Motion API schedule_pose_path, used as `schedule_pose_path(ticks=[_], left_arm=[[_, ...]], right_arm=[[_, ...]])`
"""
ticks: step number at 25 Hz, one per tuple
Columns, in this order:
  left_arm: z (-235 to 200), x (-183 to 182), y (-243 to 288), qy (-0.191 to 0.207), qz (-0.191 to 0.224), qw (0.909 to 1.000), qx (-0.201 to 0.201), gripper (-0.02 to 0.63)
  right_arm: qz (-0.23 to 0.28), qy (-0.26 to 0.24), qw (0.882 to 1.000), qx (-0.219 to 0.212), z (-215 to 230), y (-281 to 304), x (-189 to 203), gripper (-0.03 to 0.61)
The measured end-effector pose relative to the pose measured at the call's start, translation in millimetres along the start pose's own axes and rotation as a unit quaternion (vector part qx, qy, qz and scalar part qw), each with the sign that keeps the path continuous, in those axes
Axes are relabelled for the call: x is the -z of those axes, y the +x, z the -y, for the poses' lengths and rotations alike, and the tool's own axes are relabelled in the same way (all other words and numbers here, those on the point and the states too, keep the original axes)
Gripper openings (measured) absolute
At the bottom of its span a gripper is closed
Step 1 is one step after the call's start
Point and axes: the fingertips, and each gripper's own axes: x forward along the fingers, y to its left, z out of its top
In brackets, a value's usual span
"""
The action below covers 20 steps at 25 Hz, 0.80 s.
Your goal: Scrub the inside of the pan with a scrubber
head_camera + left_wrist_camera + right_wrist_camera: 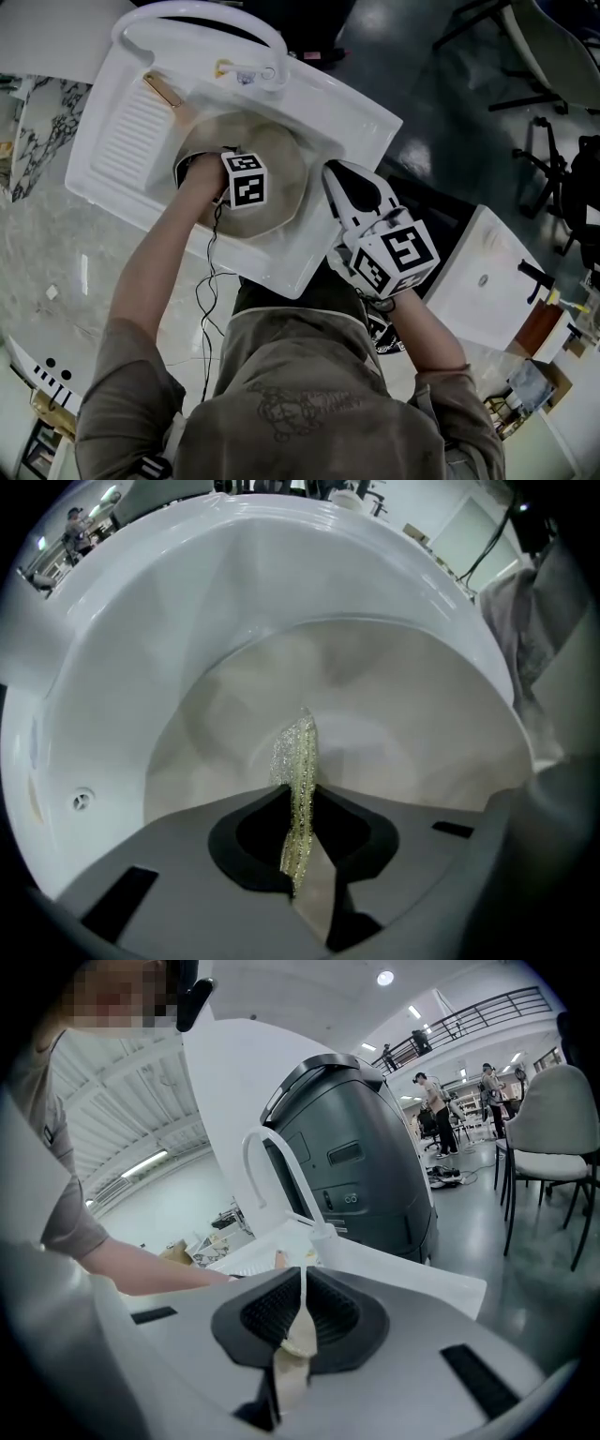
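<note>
A round beige pan (286, 173) lies in the basin of a white sink (117, 141). My left gripper (242, 183) is down inside the pan; its marker cube hides the jaw tips from the head view. In the left gripper view it (298, 794) is shut on a glittery yellow-silver mesh scrubber (296, 761), which stands edge-on against the pan's pale inner wall (403, 733). My right gripper (345, 183) hovers at the sink's right rim, beside the pan, and points toward it. Its jaws (302, 1302) are pressed together, and I see nothing held between them.
A white arched faucet (202, 21) stands at the sink's far end, with a small wooden-handled tool (164, 91) on the ribbed drainboard. A second white basin (483, 281) stands to the right. A grey machine (361, 1162) and a chair (553, 1129) are beyond the sink.
</note>
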Motion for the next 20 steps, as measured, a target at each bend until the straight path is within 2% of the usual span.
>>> schedule_pose_path(ticks=[3,6,13,17,20], left_arm=[[18,-15,-8,-0.011,0.034,0.9981,0.050,0.072],[43,-33,-16,-0.006,0.064,0.9924,0.105,0.072],[81,-49,-37,-0.033,0.089,0.9756,0.198,0.072],[108,-48,-59,-0.013,0.112,0.9606,0.254,0.066],[122,-43,-79,0.015,0.136,0.9521,0.274,0.066]], right_arm=[[0.000,0.002,1.000,0.000,1,-2,1,0.037],[0.003,0.003,1.000,0.000,2,-3,-1,0.037],[0.009,-0.001,1.000,-0.007,-1,-5,-5,0.037],[0.007,0.000,1.000,-0.011,-3,-4,-4,0.037],[0.007,-0.003,1.000,-0.017,-7,-2,-5,0.037]])
